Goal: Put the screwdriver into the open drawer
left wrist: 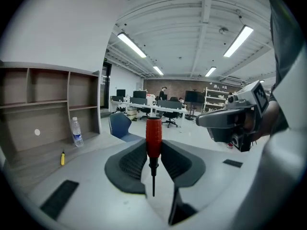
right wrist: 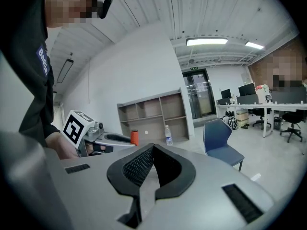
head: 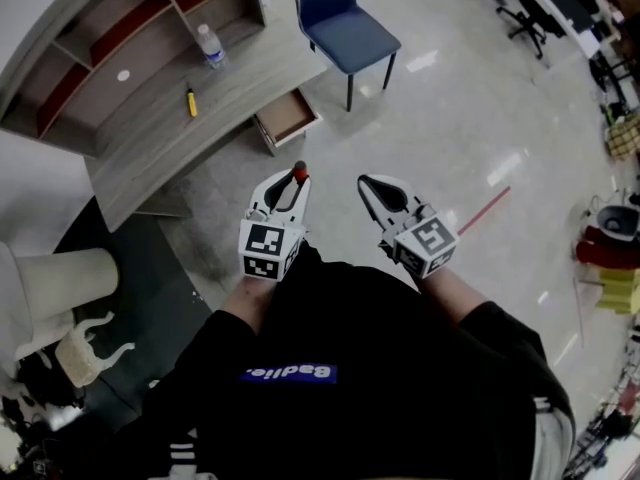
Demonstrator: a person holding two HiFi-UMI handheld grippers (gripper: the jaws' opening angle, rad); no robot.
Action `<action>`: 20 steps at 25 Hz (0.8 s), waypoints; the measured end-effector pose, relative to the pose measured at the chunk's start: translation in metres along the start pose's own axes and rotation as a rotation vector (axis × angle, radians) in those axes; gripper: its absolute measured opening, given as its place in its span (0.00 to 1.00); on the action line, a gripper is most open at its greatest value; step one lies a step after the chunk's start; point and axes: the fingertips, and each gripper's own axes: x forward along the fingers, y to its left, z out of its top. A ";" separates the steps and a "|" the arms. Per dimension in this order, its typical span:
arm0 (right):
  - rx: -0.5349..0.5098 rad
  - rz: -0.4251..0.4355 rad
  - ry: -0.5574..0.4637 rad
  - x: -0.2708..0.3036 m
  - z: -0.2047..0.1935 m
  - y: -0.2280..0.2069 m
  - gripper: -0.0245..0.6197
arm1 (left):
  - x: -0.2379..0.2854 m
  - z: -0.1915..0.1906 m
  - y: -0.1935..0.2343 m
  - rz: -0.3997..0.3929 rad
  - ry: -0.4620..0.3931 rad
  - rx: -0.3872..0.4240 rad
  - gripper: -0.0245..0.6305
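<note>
A screwdriver (left wrist: 153, 139) with a red handle and a thin dark shaft is clamped between the pads of my left gripper (left wrist: 153, 145), handle outward and shaft back toward the camera. In the head view the left gripper (head: 295, 182) is held at waist height, the red handle (head: 299, 172) poking past its tips. The open drawer (head: 287, 118) juts from the near end of the grey desk (head: 150, 133), a little ahead of the left gripper. My right gripper (head: 368, 183) hangs beside it, jaws together and empty; its own view shows the right gripper (right wrist: 153, 147) shut.
A water bottle (head: 210, 46) and a small yellow tool (head: 191, 102) are on the desk under the open shelves (head: 120, 28). A blue chair (head: 345, 23) stands right of the drawer. A white stool (head: 60, 278) is at the left. A red stick (head: 485, 211) lies on the glossy floor.
</note>
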 end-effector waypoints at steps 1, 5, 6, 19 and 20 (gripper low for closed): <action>-0.002 -0.009 0.002 0.010 0.003 -0.005 0.08 | 0.007 0.001 0.010 -0.007 0.009 0.004 0.18; 0.008 -0.059 0.020 0.052 0.017 -0.023 0.08 | 0.036 0.005 0.050 -0.055 0.050 0.018 0.18; 0.010 -0.071 0.027 0.062 0.020 -0.027 0.08 | 0.043 0.005 0.059 -0.069 0.059 0.018 0.18; 0.015 -0.132 0.040 0.139 0.039 -0.057 0.08 | 0.100 -0.005 0.128 -0.137 0.134 0.028 0.18; 0.017 -0.132 0.042 0.142 0.039 -0.061 0.08 | 0.105 -0.006 0.130 -0.136 0.139 0.027 0.18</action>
